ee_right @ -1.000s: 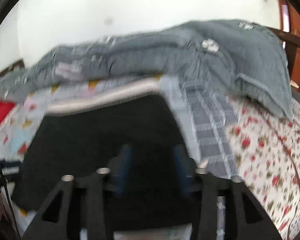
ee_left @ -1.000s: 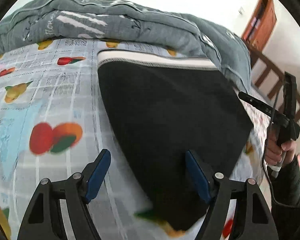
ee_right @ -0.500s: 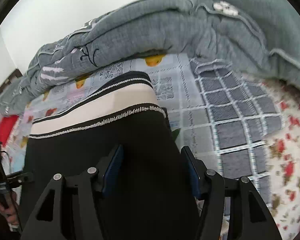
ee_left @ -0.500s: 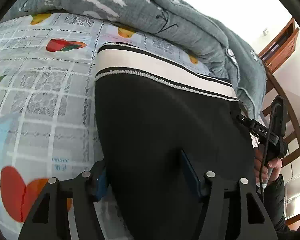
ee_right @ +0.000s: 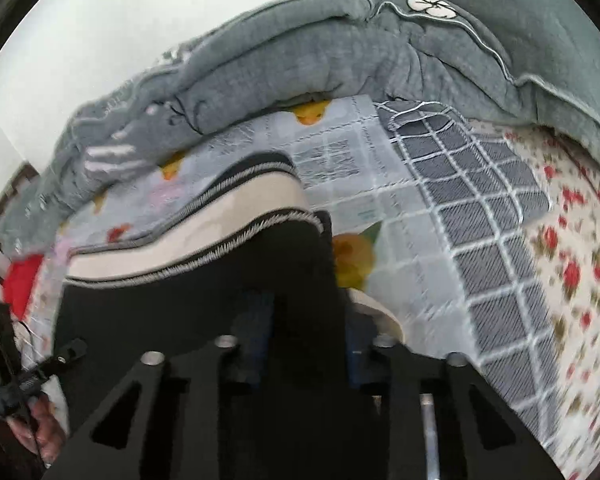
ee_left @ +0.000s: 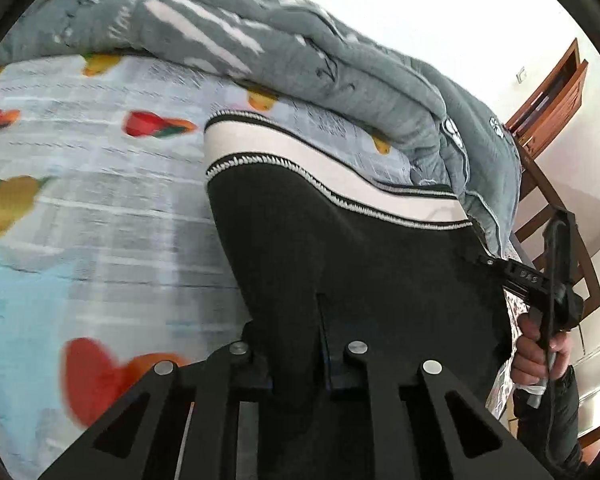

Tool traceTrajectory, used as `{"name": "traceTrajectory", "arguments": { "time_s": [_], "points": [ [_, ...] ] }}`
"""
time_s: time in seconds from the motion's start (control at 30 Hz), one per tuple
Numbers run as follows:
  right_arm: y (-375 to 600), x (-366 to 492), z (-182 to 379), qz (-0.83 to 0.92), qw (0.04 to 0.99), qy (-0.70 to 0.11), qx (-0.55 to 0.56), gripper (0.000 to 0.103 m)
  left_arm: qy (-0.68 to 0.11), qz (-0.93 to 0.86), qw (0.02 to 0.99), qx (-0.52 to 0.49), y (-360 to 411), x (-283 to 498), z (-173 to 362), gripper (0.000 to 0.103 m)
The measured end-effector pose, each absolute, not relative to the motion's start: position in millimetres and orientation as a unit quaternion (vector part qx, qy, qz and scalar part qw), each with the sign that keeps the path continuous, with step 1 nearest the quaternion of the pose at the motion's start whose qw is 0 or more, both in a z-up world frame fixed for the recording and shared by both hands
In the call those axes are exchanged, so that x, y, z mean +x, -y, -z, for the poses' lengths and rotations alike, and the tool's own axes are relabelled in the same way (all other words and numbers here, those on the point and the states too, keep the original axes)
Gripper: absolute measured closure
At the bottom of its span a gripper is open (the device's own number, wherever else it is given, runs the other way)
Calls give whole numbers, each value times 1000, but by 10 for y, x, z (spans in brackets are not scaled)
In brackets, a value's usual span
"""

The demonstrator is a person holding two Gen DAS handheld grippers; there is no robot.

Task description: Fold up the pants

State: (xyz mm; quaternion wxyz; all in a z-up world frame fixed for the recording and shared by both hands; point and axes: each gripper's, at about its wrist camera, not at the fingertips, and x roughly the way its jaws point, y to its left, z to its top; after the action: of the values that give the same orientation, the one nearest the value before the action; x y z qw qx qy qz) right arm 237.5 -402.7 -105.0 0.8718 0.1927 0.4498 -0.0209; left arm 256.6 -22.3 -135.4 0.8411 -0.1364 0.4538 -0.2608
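The black pants (ee_left: 340, 248) lie on the fruit-print sheet (ee_left: 80, 208), their white waistband (ee_left: 300, 168) at the far end beside the grey quilt (ee_left: 340, 68). The left gripper (ee_left: 296, 364) has just closed, pinching the near left edge. The right gripper (ee_right: 306, 340) has likewise closed, pinching the near right edge.

Home bedroom, bed (ee_left: 100, 208), grey quilt (ee_right: 300, 52)

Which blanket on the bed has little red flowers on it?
The white floral sheet at the right; the grey quilt is plain, and the pale checked sheet shows fruit.
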Motion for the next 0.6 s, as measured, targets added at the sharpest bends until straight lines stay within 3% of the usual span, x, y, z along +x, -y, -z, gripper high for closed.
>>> {"name": "traceTrajectory", "arguments": {
  "time_s": [0.4,0.5,0.57,0.6],
  "points": [
    [2557,2535,1158,-133,869,-424,220,87,-449,155,874,-108,-1353,2609,1142,86],
    [2240,2587,1245,-135,890,-397,180,85,-464,130,870,-105,-1555,2714,1282,74],
    [2065,2652,1424,-91,898,-417,108,83,-476,125,865,-101,-1588,2729,1418,47],
    [2044,2652,1463,-76,898,-423,98,83,-477,118,866,-94,-1593,2699,1444,43]
  ]
}}
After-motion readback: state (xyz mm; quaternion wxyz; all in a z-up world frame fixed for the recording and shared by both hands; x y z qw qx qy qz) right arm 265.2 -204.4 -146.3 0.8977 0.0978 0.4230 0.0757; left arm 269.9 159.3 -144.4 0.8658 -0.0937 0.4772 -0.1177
